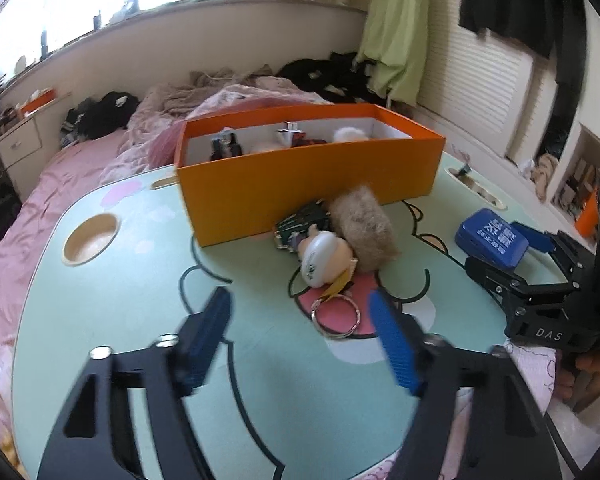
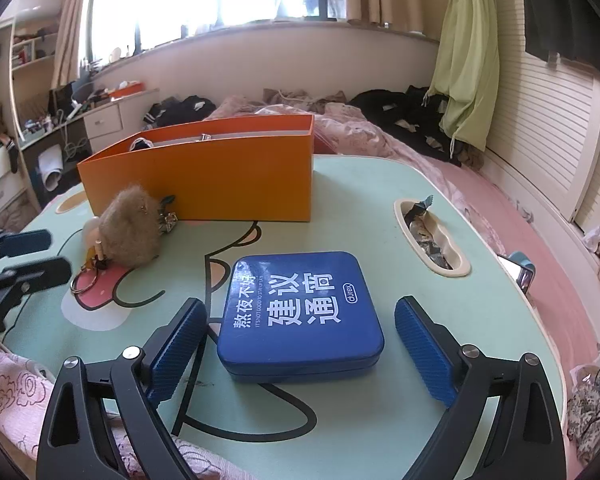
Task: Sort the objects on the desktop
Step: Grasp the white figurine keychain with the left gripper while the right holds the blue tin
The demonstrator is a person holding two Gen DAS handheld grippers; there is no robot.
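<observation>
1. The orange box (image 1: 312, 184) stands toward the far edge of the desk (image 1: 120, 280), and it already has things in it: a dark item at its left end, something red and white in the middle and a white fluffy thing toward the right end. I would judge the sorting to be partly done.

2. Three things are left out on the desk. A small doll on a key ring (image 1: 324, 258) lies near the middle, just in front of the box's near wall. A brown furry lump (image 1: 364, 232) touches the doll on its right side and sits close against the box. A blue tin (image 2: 300, 312) lies flat, lid up, toward the right-hand near part of the desk, well apart from the other two.

3. The left tool (image 1: 300, 344) hangs over the near middle of the desk, released, with nothing between its blue pads; the key ring lies just ahead of its tips. The pads are blurred, so I cannot tell how close they are to the ring.

4. The right tool (image 2: 300, 356) is spread wide with the blue tin between its fingers. There is a gap on each side, so it straddles the tin without gripping it.

5. By my reckoning the tin is next in line for the box, then the doll and the furry lump.

6. A slot in the desk near its right edge holds scraps of wrapper (image 2: 424, 232); whether they count as things to sort I cannot tell.
</observation>
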